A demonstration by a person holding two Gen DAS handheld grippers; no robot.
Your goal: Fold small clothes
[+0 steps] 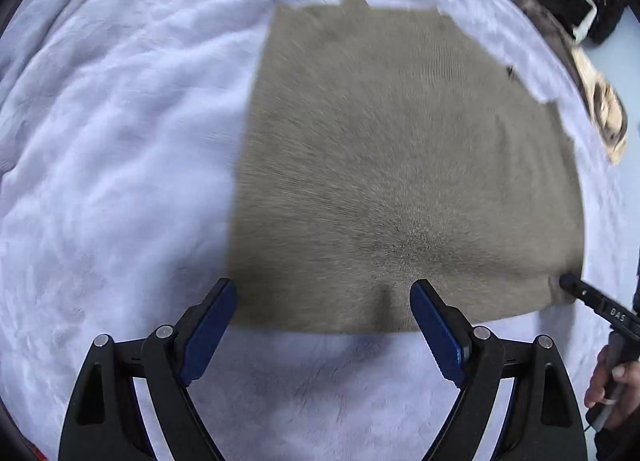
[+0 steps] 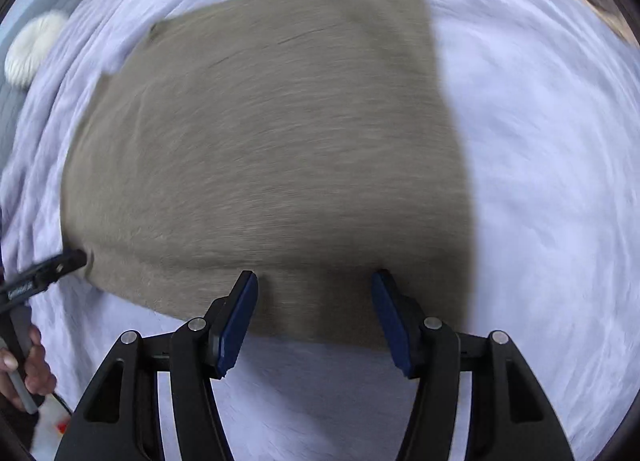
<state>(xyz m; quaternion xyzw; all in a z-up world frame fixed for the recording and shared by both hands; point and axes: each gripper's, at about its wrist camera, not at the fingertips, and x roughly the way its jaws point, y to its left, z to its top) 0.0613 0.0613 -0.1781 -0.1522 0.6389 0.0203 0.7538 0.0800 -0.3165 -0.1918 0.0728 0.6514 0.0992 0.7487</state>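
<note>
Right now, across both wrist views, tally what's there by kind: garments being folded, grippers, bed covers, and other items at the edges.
Taupe garment: 1, spread flat
Grippers: 2, left gripper and right gripper, both open above the near hem
Pale lavender blanket: 1
Edge items: 3, black clothing pile, brown-and-cream fabric, white round cushion
Total: 7

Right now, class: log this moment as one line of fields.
garment: taupe knit top flat on lavender blanket | left gripper: open, over left hem corner | right gripper: open, over right hem corner
</note>
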